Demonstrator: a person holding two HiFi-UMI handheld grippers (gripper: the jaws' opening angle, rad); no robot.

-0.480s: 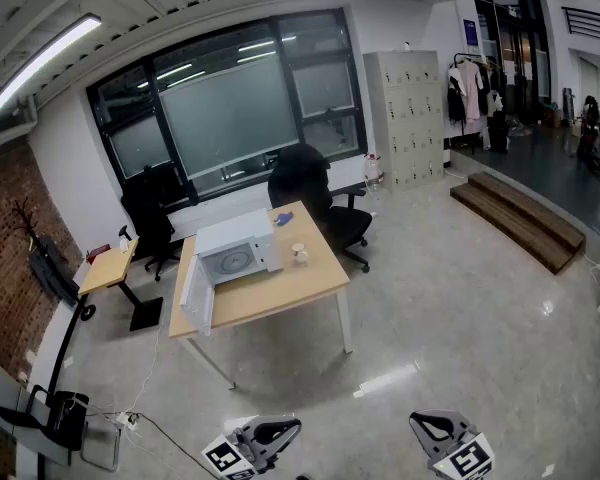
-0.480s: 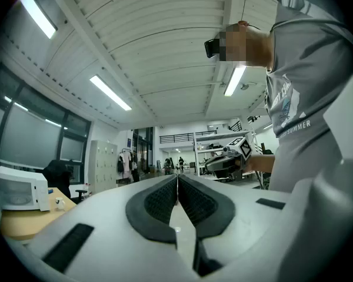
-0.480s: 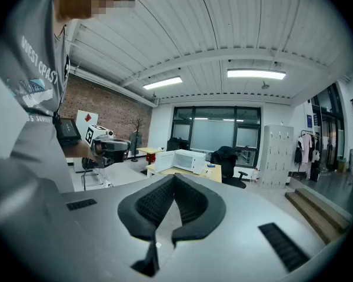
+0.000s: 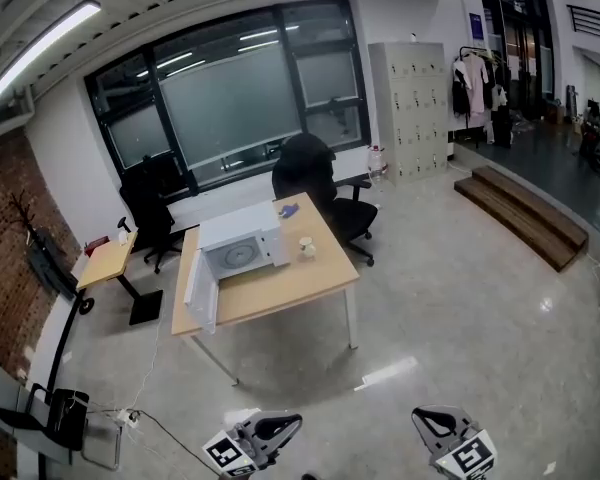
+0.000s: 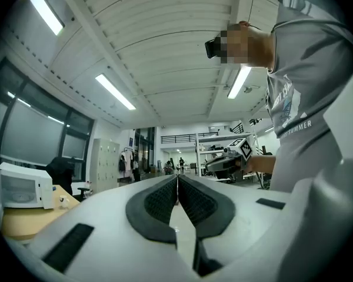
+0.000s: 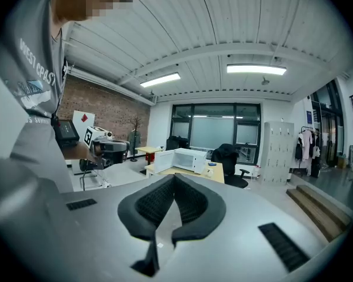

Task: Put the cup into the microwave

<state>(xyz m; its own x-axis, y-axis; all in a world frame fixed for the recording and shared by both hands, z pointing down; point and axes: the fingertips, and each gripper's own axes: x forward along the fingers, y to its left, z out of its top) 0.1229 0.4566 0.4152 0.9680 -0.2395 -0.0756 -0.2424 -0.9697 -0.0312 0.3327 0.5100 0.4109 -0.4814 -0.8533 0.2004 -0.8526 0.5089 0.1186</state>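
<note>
A: Two tools in the head view: left gripper [image 4: 267,436] and right gripper [image 4: 443,430], both well short of the microwave [image 4: 238,248]; cup [image 4: 306,247] just right of it on the table [image 4: 290,290].
B: Left gripper view: jaws together, empty. Right gripper view: likewise. Close in first, then open wide for the cup.

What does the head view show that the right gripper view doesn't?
Only the head view: the marker cube on the right gripper and a cable on the floor. Only the right gripper view: that gripper's shut jaws and the person's grey shirt. Both: the white microwave, door open, on the wooden table, and the lockers.
</note>
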